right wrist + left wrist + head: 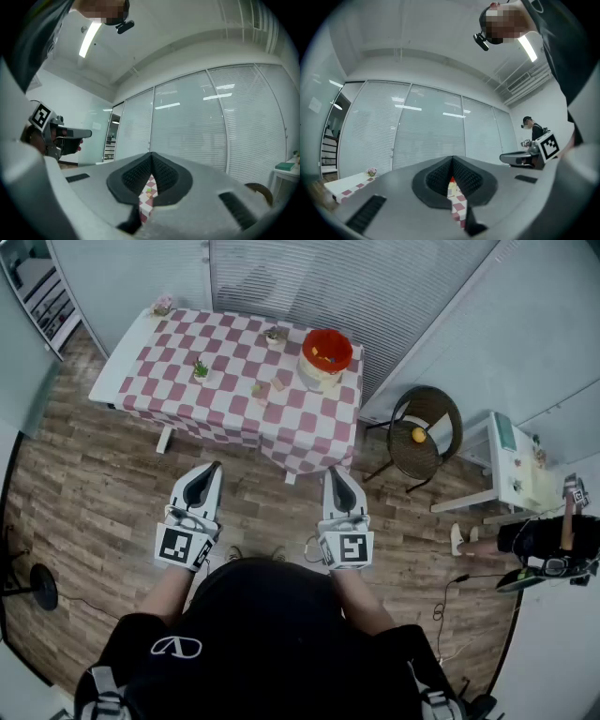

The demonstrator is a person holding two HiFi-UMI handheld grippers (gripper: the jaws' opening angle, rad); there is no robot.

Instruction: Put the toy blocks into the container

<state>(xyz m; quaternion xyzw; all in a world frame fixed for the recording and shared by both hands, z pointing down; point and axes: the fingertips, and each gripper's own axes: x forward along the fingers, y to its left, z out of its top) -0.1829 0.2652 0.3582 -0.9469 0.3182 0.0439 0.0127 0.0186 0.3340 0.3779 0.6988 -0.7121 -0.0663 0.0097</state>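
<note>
A table with a red-and-white checked cloth (234, 399) stands across the wooden floor, well ahead of me. On it sits a red bowl-shaped container (326, 350) on a pale base, with small things inside. Several small toy blocks lie on the cloth, among them a green one (201, 368) and tan ones (278, 383). My left gripper (212, 468) and right gripper (335, 471) are held side by side over the floor, short of the table, both shut and empty. In the left gripper view the shut gripper (452, 159) frames a slit showing the container (451, 180). The right gripper (151, 154) shows only a strip of cloth (146, 196).
A round dark chair (424, 432) holding a yellow thing stands right of the table. Beyond it is a white side table (511, 460). Another person (553, 545) with grippers stands at the far right. A shelf (42, 287) is at the top left, and a black stand base (42, 583) at the left.
</note>
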